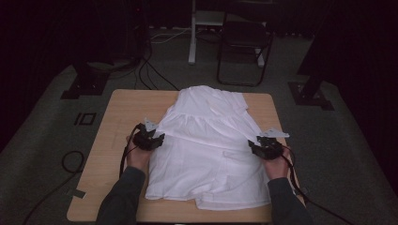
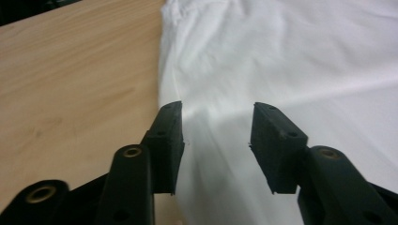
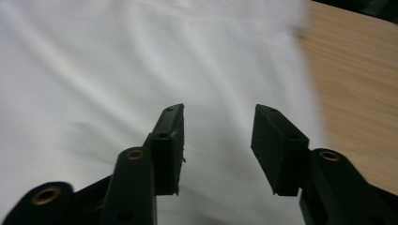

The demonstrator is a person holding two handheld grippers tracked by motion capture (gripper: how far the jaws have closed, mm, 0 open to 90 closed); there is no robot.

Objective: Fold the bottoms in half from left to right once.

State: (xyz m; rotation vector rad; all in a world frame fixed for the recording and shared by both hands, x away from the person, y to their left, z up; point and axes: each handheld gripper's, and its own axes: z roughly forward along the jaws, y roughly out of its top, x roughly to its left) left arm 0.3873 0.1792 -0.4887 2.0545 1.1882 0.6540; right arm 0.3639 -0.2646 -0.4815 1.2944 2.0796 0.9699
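Garment: white dress or shirt [image 1: 206, 145] spread flat on the table [image 1: 117, 117], collar end far, hem end near, lying roughly along the middle of the top and reaching close to the near edge.
Fold state: apparently partly folded; both long sides look turned in, giving a narrow shape, with a cross seam or crease at mid-length. Judged as side folds done, lengthwise fold still to come.
Left claw: [image 1: 151, 139] at the garment's left edge, about mid-length; jaws standing apart, about half wide, nothing between them. In the left gripper view [image 2: 216, 140], pads hovering over the cloth edge [image 2: 169, 79] where it meets bare wood.
Right claw: [image 1: 265, 146] at the garment's right edge, mirroring the left; jaws likewise half wide and empty. In the right gripper view [image 3: 217, 140], white cloth [image 3: 141, 70] below, bare table [image 3: 356, 89] to the right.
Grip: none on either side; cloth lying free.
Left to do: probably a fresh grasp and a fold of the near or far half over the other; some smoothing near the hem [image 1: 225, 199], which looks uneven.
Surroundings: folding chair [image 1: 244, 47] and a white stand [image 1: 192, 33] on the floor beyond the table; cables [image 1: 70, 161] on the carpet at left.
Obstacles: nothing on the table in the way of either claw; trailing claw cables close to the sleeves [image 1: 122, 197].
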